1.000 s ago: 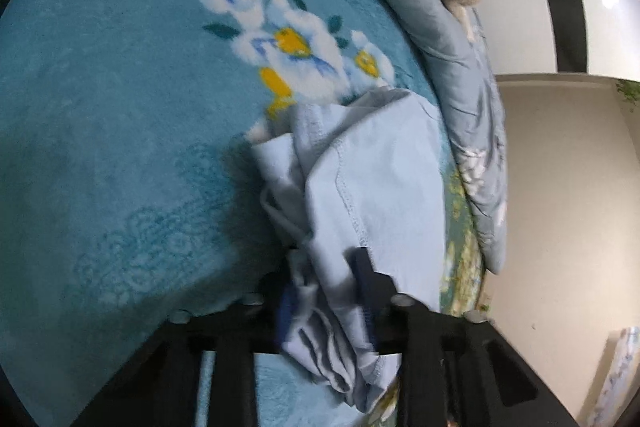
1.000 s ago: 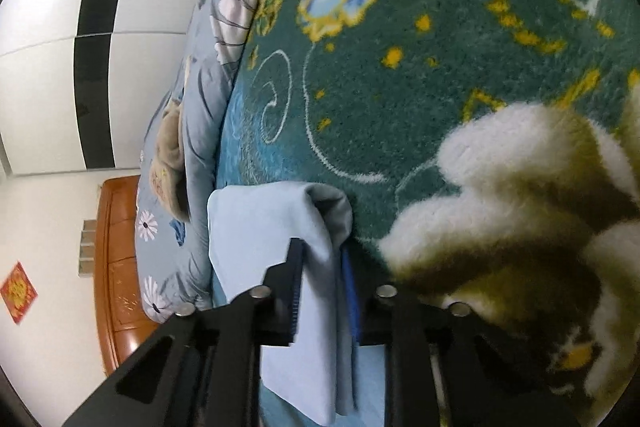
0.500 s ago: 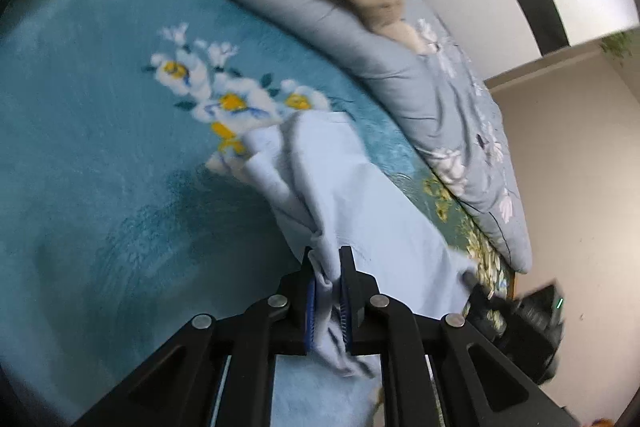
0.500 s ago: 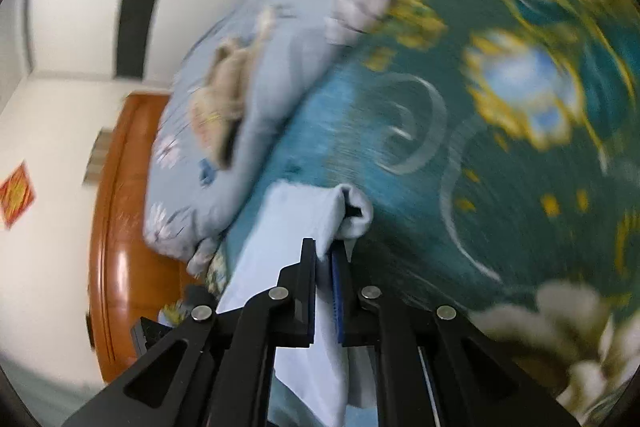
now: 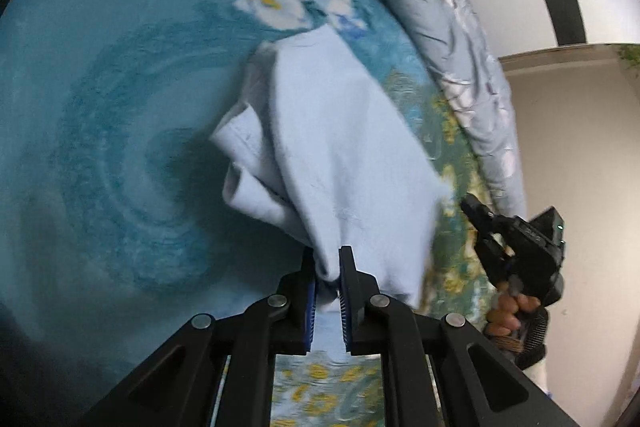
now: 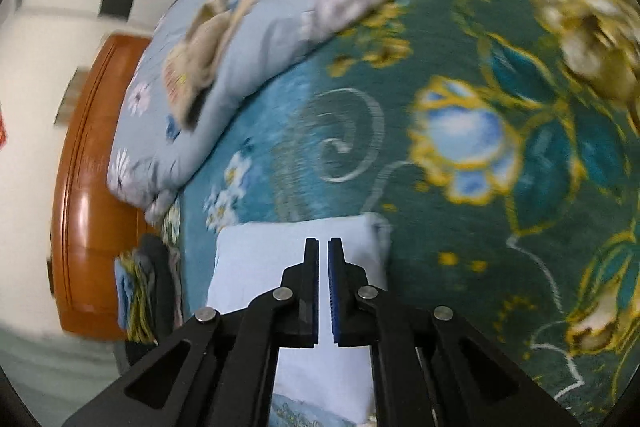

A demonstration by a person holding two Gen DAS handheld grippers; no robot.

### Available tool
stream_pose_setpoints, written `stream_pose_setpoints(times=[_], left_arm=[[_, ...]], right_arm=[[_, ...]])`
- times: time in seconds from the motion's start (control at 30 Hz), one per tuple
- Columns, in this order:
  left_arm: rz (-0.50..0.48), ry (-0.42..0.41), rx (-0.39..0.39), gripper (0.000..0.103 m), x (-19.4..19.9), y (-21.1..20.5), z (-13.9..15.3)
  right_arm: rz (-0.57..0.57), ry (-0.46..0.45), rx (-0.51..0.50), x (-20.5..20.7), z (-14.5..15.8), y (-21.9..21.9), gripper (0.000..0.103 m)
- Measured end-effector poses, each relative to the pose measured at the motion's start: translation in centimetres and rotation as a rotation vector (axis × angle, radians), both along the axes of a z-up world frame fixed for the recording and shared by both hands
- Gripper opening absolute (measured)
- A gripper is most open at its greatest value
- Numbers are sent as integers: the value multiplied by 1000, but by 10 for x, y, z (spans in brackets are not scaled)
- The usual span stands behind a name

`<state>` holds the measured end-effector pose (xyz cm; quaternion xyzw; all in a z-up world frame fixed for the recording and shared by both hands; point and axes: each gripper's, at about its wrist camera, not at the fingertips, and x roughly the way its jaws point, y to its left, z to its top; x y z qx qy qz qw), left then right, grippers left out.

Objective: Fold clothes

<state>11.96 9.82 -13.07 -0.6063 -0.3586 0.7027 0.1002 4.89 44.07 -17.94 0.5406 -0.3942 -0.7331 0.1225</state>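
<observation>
A pale blue garment (image 5: 340, 147) hangs lifted over the teal flowered blanket (image 5: 100, 107) and casts a shadow on it. My left gripper (image 5: 327, 267) has a bunch of its cloth pinched between its pads, though the jaws are opening slightly. Farther right, my right gripper (image 5: 466, 203) meets the garment's other corner, with a person's hand (image 5: 508, 311) on its handle. In the right wrist view the garment (image 6: 260, 267) spreads flat under my right gripper (image 6: 323, 243). Its jaws are all but together, and pale cloth fills the thin slit between them.
A grey-blue floral quilt (image 6: 300, 7) lies bunched along the blanket's far side, with a beige garment (image 6: 204, 43) on top. An orange-brown wooden bed frame (image 6: 80, 167) and a small heap of dark and coloured clothes (image 6: 140, 291) are at the left. White walls stand behind.
Both grippers have risen with the garment, which went from a crumpled bunch on the blanket to a spread, lifted sheet. The right gripper rolled and its jaws narrowed.
</observation>
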Motion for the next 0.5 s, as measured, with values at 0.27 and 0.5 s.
stream_pose_setpoints(times=[0.27, 0.5], left_arm=[[121, 5, -57, 46, -14, -41, -5], [25, -36, -24, 54, -66, -59, -53]], right_arm=[[4, 15, 12, 26, -7, -5, 7], [0, 7, 6, 50, -24, -12, 42]])
